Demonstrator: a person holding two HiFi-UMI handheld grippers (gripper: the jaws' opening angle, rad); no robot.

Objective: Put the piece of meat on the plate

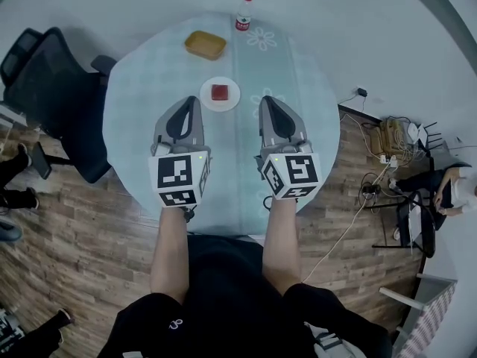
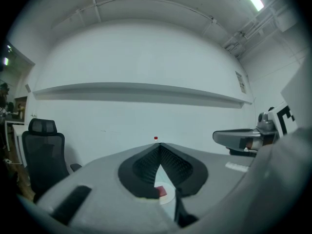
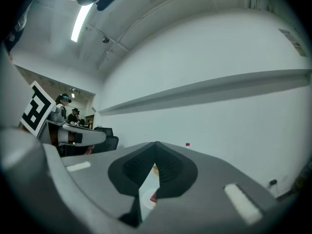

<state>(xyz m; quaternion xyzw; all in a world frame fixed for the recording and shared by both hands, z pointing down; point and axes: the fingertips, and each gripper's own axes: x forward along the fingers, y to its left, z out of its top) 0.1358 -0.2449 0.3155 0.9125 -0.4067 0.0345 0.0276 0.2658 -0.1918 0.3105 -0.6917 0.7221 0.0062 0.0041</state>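
Note:
A dark red piece of meat [image 1: 219,92] lies on a small white plate [image 1: 231,101] near the middle of the round table. My left gripper [image 1: 194,100] hovers just left of the plate, shut and holding nothing. My right gripper [image 1: 265,101] hovers to the right of the plate, also shut and holding nothing. Both point level toward the far side of the table. Through the left gripper's [image 2: 159,146] closed tips I glimpse the meat [image 2: 161,192] on the plate [image 2: 168,195]. The right gripper view shows the meat [image 3: 153,197] past the shut right gripper [image 3: 155,144].
A yellow-brown dish [image 1: 205,45] and a red-capped bottle [image 1: 243,13] stand at the far side of the pale patterned table [image 1: 149,95]. A black office chair [image 1: 52,88] stands at the left. Cables and gear [image 1: 391,144] lie on the wooden floor at the right.

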